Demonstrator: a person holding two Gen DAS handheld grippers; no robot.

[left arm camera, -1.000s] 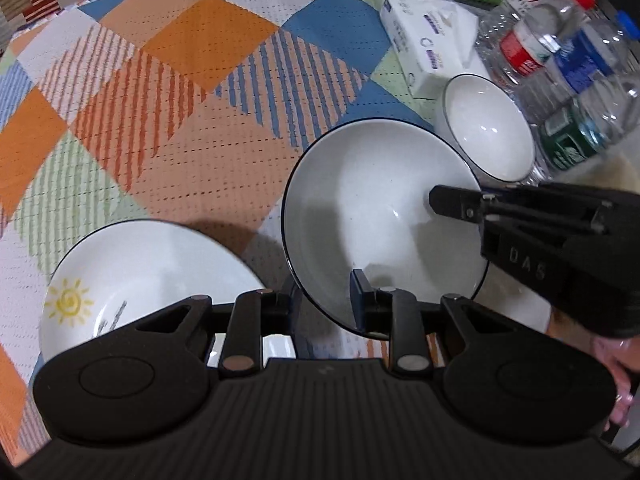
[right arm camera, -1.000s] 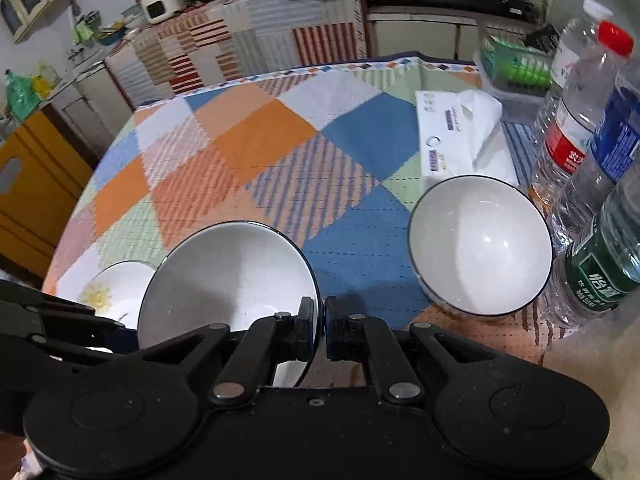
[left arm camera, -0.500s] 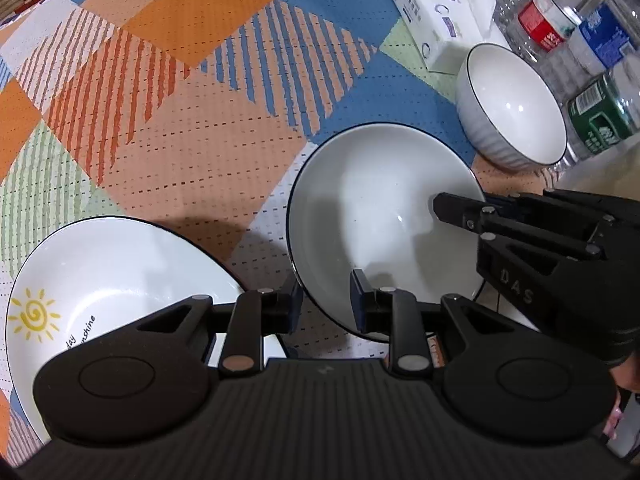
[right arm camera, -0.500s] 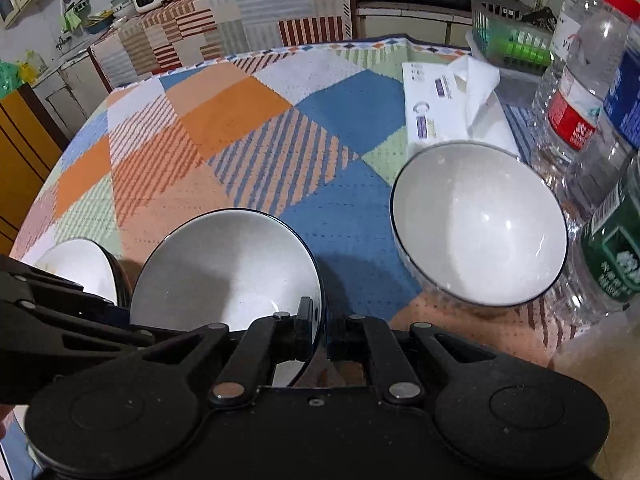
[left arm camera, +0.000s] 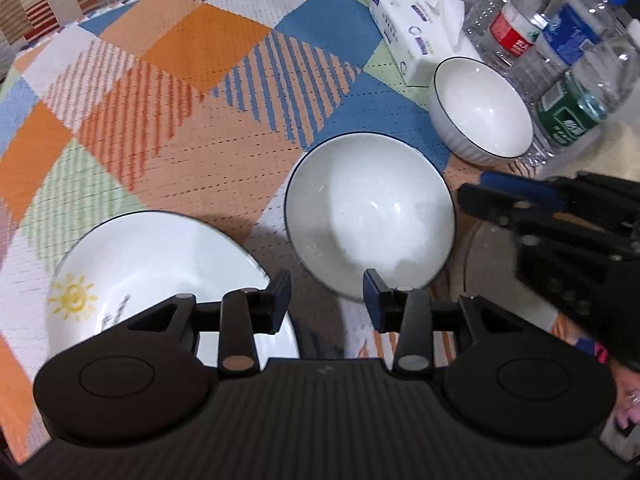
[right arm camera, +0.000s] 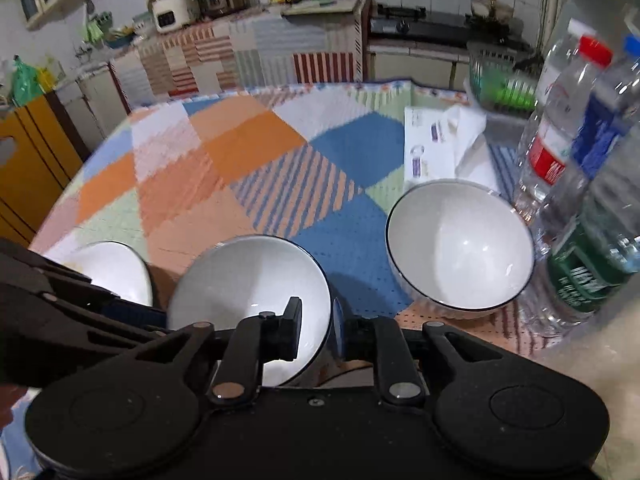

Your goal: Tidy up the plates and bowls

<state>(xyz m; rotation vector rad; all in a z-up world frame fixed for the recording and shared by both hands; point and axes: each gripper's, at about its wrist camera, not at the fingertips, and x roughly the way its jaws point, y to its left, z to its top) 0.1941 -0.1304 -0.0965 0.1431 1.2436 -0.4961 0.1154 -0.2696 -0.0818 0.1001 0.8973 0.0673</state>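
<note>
Plate [left arm camera: 160,264] with sun motif: near edge hidden behind the left gripper [left arm camera: 326,300] body; small grey lettering beside the sun too blurred to read. In the right wrist view the same plate [right arm camera: 116,272] showed only a sliver, its left part hidden by the other gripper's dark frame. Near bowl [right arm camera: 248,300]: lower rim hidden behind the right gripper [right arm camera: 316,330] fingers. Bottles [left arm camera: 560,64] at far right were cut by the picture's edge, labels unreadable. Tablecloth [left arm camera: 168,92] pattern smeared by blur.

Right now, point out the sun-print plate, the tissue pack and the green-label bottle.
sun-print plate [left arm camera: 160,256]: left wrist view, bare white middle.
tissue pack [left arm camera: 416,28]: left wrist view, top face of the pack.
green-label bottle [right arm camera: 584,280]: right wrist view, on the green label.
</note>
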